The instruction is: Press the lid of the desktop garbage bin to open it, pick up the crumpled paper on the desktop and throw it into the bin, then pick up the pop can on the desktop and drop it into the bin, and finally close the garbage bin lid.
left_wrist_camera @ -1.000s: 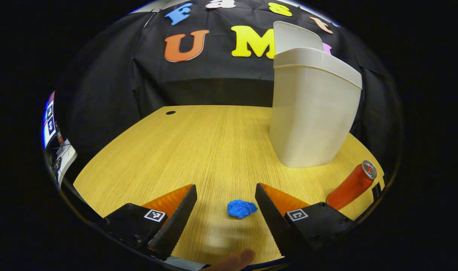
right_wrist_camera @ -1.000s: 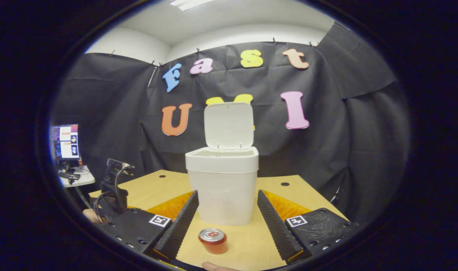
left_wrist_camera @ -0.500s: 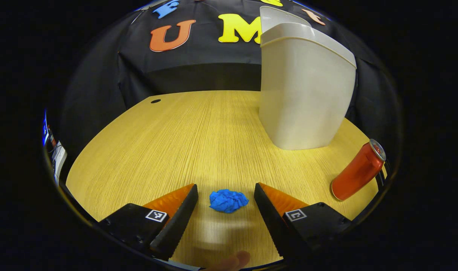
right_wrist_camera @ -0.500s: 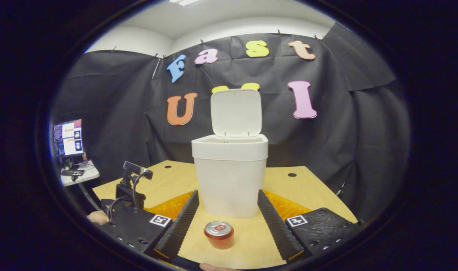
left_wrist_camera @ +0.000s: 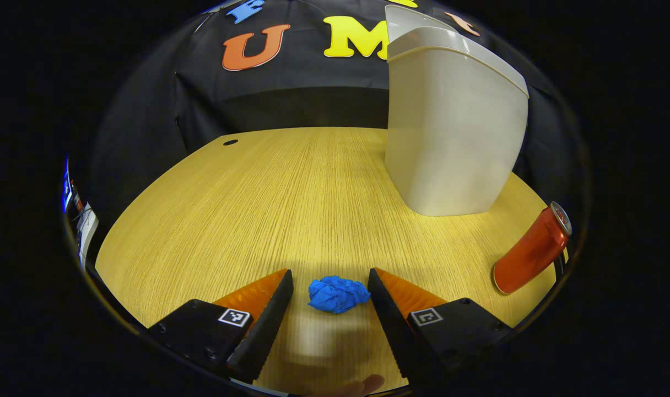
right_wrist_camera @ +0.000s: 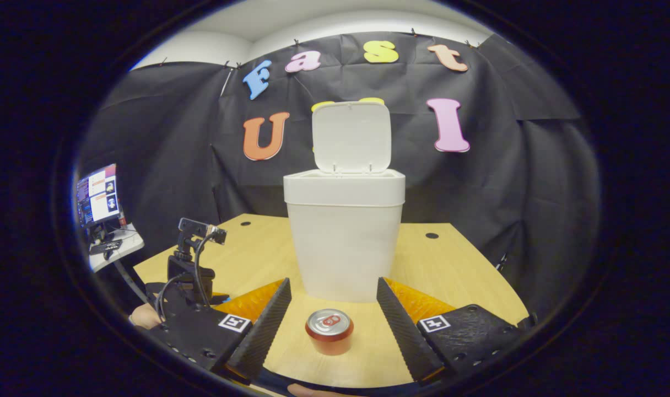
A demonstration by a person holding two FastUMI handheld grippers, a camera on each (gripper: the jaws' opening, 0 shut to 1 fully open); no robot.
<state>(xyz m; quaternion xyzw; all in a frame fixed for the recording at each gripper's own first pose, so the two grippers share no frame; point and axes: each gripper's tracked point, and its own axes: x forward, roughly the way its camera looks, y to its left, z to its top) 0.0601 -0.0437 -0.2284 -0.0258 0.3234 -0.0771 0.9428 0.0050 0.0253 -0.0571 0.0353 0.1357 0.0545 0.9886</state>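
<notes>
Blue crumpled paper ball (left_wrist_camera: 338,294) near desk (left_wrist_camera: 269,187) front edge, between spread left gripper (left_wrist_camera: 330,286) fingers, ready for pinch. White plastic bin (right_wrist_camera: 344,234) mid-desk, lid (right_wrist_camera: 352,136) up. Right gripper (right_wrist_camera: 333,295) spread, straddling upright red pop can (right_wrist_camera: 329,331).

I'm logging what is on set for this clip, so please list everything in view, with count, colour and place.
bin: one, white, standing on the desk toward the back.
lid: one, white, hinged up at the back of the bin.
paper ball: one, blue, crumpled, on the desk between the left gripper's fingers.
can: one, red with a silver top, upright on the desk in front of the bin.
desk: one, light wood with dark round holes.
side table: one, white, far left, with a lit screen above it.
left gripper: one, open, low over the desk around the paper ball.
right gripper: one, open, with the can between its fingers.
</notes>
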